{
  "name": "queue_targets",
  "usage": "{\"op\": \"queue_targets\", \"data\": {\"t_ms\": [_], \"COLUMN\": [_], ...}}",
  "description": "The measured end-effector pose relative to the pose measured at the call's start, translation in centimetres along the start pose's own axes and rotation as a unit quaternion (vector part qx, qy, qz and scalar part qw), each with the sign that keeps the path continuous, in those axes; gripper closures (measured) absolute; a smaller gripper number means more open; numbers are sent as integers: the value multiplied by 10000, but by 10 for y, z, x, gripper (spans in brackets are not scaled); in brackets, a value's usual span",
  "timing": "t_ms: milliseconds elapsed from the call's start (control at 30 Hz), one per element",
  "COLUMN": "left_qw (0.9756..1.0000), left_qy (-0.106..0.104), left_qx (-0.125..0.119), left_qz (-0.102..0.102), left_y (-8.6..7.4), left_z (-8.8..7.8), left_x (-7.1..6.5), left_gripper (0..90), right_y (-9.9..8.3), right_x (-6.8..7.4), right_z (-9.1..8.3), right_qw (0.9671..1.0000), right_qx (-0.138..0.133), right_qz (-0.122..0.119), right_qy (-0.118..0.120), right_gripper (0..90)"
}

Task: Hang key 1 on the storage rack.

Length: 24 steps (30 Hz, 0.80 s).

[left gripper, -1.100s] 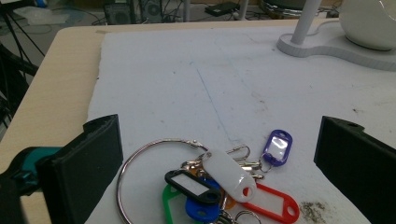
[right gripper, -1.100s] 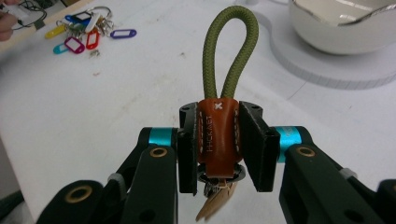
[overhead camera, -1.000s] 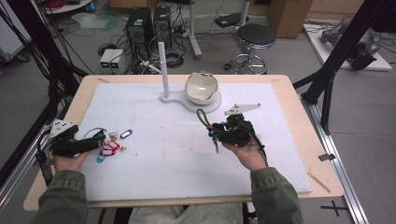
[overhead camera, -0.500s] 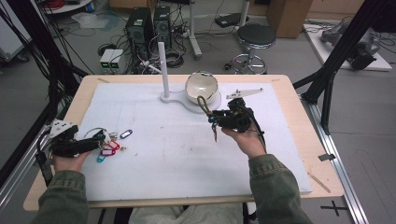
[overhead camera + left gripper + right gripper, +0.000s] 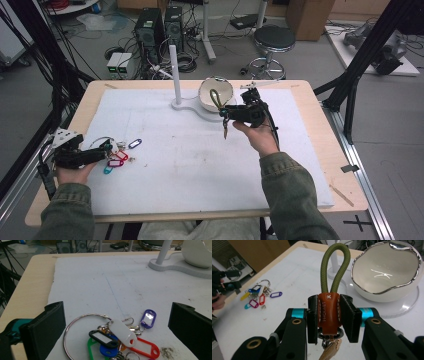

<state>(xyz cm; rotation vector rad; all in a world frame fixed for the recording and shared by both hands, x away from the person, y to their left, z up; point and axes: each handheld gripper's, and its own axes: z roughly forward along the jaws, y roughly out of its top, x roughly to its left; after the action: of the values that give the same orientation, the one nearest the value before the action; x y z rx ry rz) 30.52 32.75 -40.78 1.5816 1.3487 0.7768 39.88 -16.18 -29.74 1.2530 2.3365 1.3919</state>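
Note:
A keychain (image 5: 328,313) with a brown leather wrap, an olive cord loop and a key hanging below is clamped between the jaws of my right gripper (image 5: 328,318). In the high view that right gripper (image 5: 226,114) is raised above the mat, just in front of the white silver-rimmed bowl (image 5: 216,92), with the cord loop (image 5: 215,97) near the bowl's rim. My left gripper (image 5: 120,322) rests low at the left, jaws wide apart. A metal ring with several coloured key tags (image 5: 125,336) lies on the mat between them, untouched.
The bowl (image 5: 384,270) sits on a white base (image 5: 200,109) with an upright white post (image 5: 173,70). A white mat (image 5: 200,165) covers most of the wooden table (image 5: 320,120). The key tags (image 5: 120,155) lie near the mat's left edge.
My right gripper has risen and moved away from the person toward the bowl, carrying the keychain. The left gripper and key tags have stayed put.

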Motion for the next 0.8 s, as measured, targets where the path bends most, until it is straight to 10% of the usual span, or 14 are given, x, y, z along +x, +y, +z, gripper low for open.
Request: {"op": "queue_targets", "data": {"t_ms": [800], "left_qw": [10000], "left_qy": [-11], "left_qx": [4], "left_qz": [11], "left_y": [0], "left_z": [1], "left_x": [0], "left_gripper": [17], "right_y": [48], "right_x": [3], "right_z": [19], "right_qw": [9997], "right_qx": [-17], "right_qz": [-50], "right_qy": [242], "right_gripper": [692]}}
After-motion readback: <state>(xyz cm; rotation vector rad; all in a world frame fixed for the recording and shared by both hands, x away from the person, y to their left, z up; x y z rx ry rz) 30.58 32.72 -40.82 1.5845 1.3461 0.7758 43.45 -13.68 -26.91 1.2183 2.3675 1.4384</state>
